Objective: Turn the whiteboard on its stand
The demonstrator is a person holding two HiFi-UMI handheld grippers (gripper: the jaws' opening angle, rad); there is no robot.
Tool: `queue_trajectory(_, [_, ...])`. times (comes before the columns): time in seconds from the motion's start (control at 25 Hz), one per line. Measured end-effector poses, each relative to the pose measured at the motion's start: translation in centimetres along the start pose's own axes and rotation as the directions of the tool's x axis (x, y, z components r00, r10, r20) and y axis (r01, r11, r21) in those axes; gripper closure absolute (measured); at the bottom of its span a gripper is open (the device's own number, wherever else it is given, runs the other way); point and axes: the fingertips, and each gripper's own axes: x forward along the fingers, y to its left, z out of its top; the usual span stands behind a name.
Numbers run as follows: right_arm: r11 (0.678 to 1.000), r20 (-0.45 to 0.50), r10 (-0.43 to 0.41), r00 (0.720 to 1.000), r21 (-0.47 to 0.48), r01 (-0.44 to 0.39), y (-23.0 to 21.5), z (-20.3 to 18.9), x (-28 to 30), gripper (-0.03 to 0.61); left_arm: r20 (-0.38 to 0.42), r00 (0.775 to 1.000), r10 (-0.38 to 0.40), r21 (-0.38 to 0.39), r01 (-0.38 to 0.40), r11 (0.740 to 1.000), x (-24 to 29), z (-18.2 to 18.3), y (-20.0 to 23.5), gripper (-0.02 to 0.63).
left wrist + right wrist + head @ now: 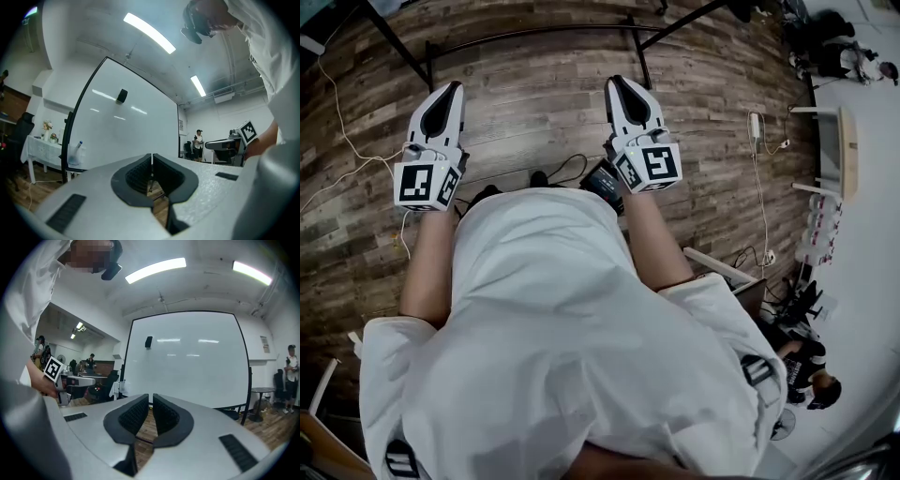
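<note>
The whiteboard stands upright a short way ahead, white with a black frame, and a small black eraser sticks near its top left. In the left gripper view the whiteboard shows at an angle, with a spray bottle on its tray. Its black stand bars cross the top of the head view. My left gripper and right gripper are held out side by side over the wood floor, apart from the board. Both are shut with nothing between the pads.
Cables trail over the floor at the left and a power strip lies at the right. A cloth-covered table stands left of the board. A round table and a person are to its right.
</note>
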Motion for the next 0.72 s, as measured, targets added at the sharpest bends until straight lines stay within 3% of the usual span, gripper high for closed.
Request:
queue_trajectory(0.36, [0.997,-0.013,-0.082,0.997,0.011,0.082,4.8,0.7,-0.4,0.562,-0.028,0.996,-0.085,-0.001,0.085,0.996,-2.1,0.2,2.8,0.597])
queue_trajectory(0.72, [0.985,-0.069,-0.170,0.983,0.026,0.172,6.4,-0.7,-3.2,0.572,-0.062,0.982,-0.177,-0.009,0.177,0.984,-2.0,-0.8,1.9,0.597])
